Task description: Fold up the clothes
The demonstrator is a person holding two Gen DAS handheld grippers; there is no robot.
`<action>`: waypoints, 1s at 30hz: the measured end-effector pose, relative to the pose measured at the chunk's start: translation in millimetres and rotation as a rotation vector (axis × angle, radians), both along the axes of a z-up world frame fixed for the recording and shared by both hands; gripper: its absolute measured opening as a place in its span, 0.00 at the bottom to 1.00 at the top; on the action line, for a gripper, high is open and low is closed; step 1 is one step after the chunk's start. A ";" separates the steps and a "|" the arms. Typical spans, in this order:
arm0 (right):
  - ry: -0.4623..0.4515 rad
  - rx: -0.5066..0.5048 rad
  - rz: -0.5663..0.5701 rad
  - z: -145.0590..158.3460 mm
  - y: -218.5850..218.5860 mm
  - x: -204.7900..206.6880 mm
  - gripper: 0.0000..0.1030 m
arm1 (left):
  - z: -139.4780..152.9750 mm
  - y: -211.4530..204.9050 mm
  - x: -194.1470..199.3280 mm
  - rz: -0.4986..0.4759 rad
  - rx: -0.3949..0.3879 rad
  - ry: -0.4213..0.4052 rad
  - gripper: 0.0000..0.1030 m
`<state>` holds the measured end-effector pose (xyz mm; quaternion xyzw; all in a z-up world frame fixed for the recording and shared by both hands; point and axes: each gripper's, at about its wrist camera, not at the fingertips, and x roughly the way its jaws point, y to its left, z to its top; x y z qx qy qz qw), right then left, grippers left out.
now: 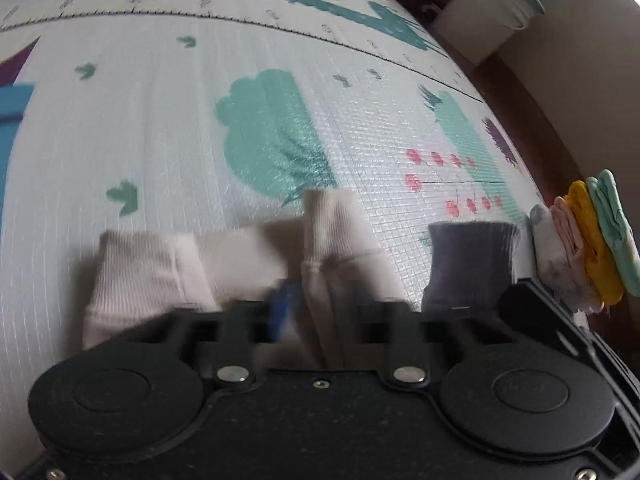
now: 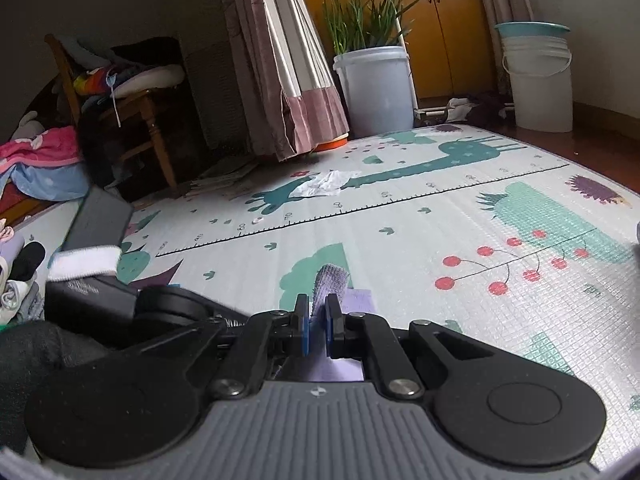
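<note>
Cream ribbed garment: light, limp; grip cuffs at twelve o'clock; left gripper partly open; right gripper pinching lavender cloth.

Cream ribbed socks on mat, lavender sock upright

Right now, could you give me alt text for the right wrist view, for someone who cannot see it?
The right tongs, blue-padded, are shut on a small grey-lilac sock just above a patterned play mat. Beyond the mat stand a white bucket of green plants, a pink curtain and a wooden chair piled with clothes.
</note>
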<state>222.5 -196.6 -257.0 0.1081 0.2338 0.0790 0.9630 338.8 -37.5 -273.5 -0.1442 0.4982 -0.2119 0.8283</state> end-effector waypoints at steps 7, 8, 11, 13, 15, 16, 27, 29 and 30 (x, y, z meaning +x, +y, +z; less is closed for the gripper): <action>0.012 0.001 -0.008 -2.8 -1.6 0.3 0.09 | -11.2 -9.7 2.1 -0.047 0.013 -0.033 0.14; 0.012 0.002 -0.009 -2.9 -2.0 0.4 0.09 | -11.8 -10.0 0.8 -0.052 0.020 -0.039 0.07; 0.015 0.003 -0.013 -4.1 -3.1 1.2 0.09 | -17.9 -10.4 1.8 -0.043 0.036 -0.047 0.02; 0.017 0.003 -0.015 -5.0 -3.8 1.7 0.09 | -17.7 -10.3 0.2 -0.039 0.038 -0.054 0.00; 0.019 0.004 -0.019 -5.4 -5.0 1.7 0.09 | -14.3 -11.5 -1.3 -0.045 0.046 -0.064 0.00; 0.019 0.003 -0.019 -5.7 -5.4 1.6 0.09 | -11.6 -11.3 -2.2 -0.044 0.046 -0.067 0.00; 0.005 0.003 0.004 -1.8 1.0 2.1 0.09 | -15.3 -6.6 -7.0 0.002 0.174 -0.019 0.00; 0.003 0.001 0.007 -1.4 1.9 2.3 0.09 | -10.9 -13.2 -8.5 -0.024 0.216 -0.026 0.00; 0.003 0.001 0.006 -1.5 1.7 2.6 0.09 | -8.4 -15.6 -9.3 -0.035 0.234 -0.030 0.00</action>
